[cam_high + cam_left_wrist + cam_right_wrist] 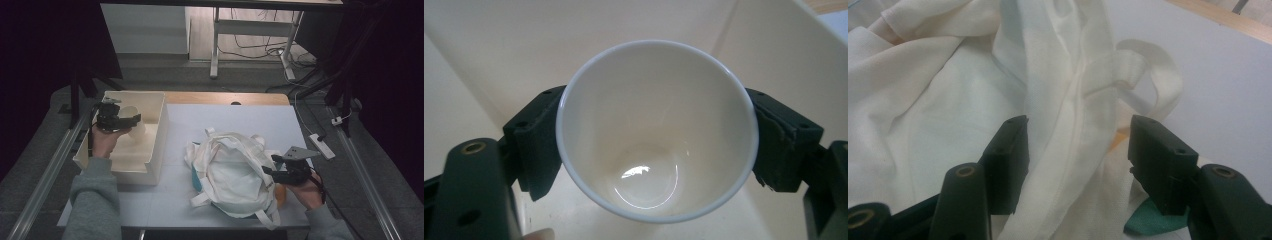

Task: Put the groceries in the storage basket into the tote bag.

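- Left gripper: you hold it over the open cream bin at the left of the surface. Its jaws pinch a white cup, one pad on each side just under the rim.
- White cup: lies on its side in the jaws, mouth facing the left gripper view's camera, empty and glossy inside. In the high view it hangs inside the bin's walls; whether it touches the bin's floor you cannot tell.
- Cream bin: the wall nearest you is cut low, the inside pale and plain.
- Right gripper: you hold it at the right edge of the white cloth bag. Its jaws stand spread, with a fold and seam of the bag running between them; the pads do not press on it.
- White cloth bag: crumpled at the middle of the surface, its straps loose, one strap loop lying on the pale surface.
- Teal item: a corner showing under the bag, by the right jaw.
- Orange item: partly hidden, just beside your right hand.
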A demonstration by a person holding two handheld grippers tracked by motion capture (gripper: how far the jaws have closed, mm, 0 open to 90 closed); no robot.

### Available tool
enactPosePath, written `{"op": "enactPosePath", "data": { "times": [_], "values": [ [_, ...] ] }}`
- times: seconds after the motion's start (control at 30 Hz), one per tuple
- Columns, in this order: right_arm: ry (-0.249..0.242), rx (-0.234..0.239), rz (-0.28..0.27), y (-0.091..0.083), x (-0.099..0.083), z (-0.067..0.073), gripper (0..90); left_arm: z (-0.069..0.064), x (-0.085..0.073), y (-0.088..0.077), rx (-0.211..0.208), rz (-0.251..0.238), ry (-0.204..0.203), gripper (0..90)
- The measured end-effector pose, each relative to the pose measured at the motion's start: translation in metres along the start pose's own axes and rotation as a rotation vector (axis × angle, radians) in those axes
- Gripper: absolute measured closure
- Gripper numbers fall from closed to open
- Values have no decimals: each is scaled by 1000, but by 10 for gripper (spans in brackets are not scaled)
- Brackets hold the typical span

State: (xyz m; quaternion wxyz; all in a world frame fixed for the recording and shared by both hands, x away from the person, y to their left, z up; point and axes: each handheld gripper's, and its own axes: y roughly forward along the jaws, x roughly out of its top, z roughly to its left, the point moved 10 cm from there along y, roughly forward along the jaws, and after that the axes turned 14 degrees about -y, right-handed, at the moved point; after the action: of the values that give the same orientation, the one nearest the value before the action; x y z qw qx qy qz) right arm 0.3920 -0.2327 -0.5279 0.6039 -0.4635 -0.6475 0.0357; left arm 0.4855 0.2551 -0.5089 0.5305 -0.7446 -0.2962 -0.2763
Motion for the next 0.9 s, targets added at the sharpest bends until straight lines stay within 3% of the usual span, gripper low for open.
{"op": "enactPosePath", "data": {
  "times": [0.33,0.5,0.7,0.9],
  "values": [
    [2,-4,-3,-2,1,-1,419,-8,8,-20,-53,-59,-10,200],
    [1,-4,-3,-2,1,-1,418,-14,14,-33,-107,-94,-24,200],
    [2,-3,-1,-1,1,-1,417,-29,24,-54,-181,-158,-29,200],
    [3,-3,-2,-1,1,-1,417,-48,31,-73,-232,-215,-5,200]
  ]
}}
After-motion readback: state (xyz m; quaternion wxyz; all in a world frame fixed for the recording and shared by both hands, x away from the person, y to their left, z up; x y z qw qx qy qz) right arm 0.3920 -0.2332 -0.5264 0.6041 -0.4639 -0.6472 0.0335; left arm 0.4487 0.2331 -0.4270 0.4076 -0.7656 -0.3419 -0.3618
